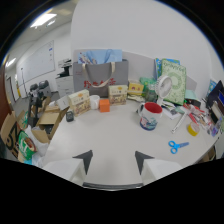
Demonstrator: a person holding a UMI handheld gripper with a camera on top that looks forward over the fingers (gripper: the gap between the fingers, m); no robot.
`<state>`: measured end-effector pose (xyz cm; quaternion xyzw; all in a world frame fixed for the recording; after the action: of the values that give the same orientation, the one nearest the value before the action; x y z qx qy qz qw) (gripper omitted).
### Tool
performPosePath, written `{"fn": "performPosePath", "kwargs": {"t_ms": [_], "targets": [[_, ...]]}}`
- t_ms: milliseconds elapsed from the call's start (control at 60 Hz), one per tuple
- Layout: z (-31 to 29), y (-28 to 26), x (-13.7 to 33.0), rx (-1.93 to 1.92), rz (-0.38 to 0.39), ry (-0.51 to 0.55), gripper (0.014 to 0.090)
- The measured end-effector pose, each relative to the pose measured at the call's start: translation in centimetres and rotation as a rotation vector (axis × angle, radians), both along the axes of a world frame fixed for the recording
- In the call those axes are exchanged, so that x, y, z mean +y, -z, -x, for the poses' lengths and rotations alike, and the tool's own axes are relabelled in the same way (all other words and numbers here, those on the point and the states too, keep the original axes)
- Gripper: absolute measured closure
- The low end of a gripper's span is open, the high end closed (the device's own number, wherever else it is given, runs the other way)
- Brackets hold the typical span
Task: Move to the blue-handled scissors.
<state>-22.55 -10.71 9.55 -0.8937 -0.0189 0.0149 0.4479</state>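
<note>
- The hand-held gripper (113, 159) hung over the near part of the white tabletop (110, 130) with its two dark fingers spread wide and nothing between them.
- The blue-handled scissors (177, 146) lay flat on the tabletop, ahead of the fingers and well off to their right, near the table's right-hand edge.
- They lay apart from the other things: a red-rimmed mug (150, 116) stood beyond them toward the middle, and a yellow tape roll (192, 129) sat just beyond them to the right.
- Further back stood a small orange box (104, 105) and a grey tote bag (100, 76), both well clear of the scissors.
- Whether the blades lay closed or slightly parted could not be told.
- Judged from their look, the scissors would be light and stiff, with smooth plastic loops and thin metal blades that could slip under the fingers.
- Lying so flat, they would offer little height to pinch; the thicker handle end, or the spot near the pivot, seemed the surest place to take hold.
- The task looked barely begun, since the gripper was not yet near them.
</note>
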Motion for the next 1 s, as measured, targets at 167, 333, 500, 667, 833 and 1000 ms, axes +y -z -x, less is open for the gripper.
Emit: {"fn": "performPosePath", "kwargs": {"t_ms": [167,333,500,667,833,1000], "targets": [[-0.8,0.0,-0.3,0.003,0.0,-0.019,0.0206],[-3.8,0.9,-1.7,-0.005,0.022,-0.018,0.0206],[-9.6,2.0,-3.6,-0.035,0.053,0.013,0.0206],[-16.1,3.3,-5.1,-0.069,0.089,0.058,0.0206],[-21.0,4.5,-4.8,-0.076,0.102,0.089,0.0203],[-24.1,6.0,-2.8,-0.065,0.119,0.089,0.0205]]}}
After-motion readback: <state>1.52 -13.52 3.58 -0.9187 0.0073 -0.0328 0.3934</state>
